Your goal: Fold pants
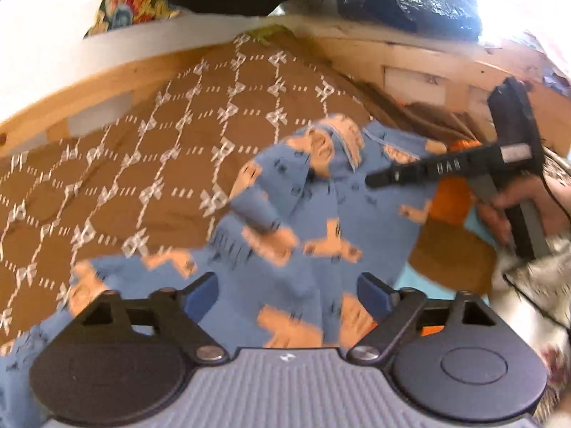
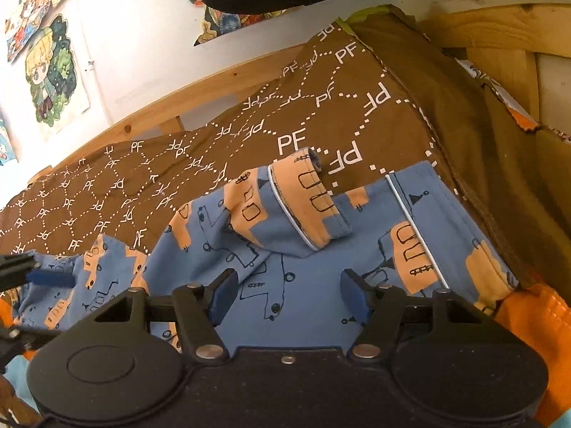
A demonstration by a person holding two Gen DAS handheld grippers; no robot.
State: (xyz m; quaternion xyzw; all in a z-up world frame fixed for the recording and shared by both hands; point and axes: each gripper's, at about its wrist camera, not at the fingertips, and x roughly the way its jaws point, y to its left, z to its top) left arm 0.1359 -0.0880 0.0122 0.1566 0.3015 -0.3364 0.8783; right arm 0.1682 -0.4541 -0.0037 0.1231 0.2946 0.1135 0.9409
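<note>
Soft, light blue pants [image 2: 285, 249] lie rumpled on a brown bedspread [image 2: 142, 178]; left gripper [image 1: 287, 294] and right gripper [image 2: 289, 296] hover open, empty; grab near hems.

Blue pants [image 2: 285, 249] with orange vehicle prints are lying crumpled across the lower middle of both views. One cuffed leg end is curling up and over at centre frame; another leg is stretching toward the right edge, white piping showing.

Pants [image 2: 285, 249] lie on bedspread [image 2: 142, 178], before wall [image 2: 135, 53].
</note>
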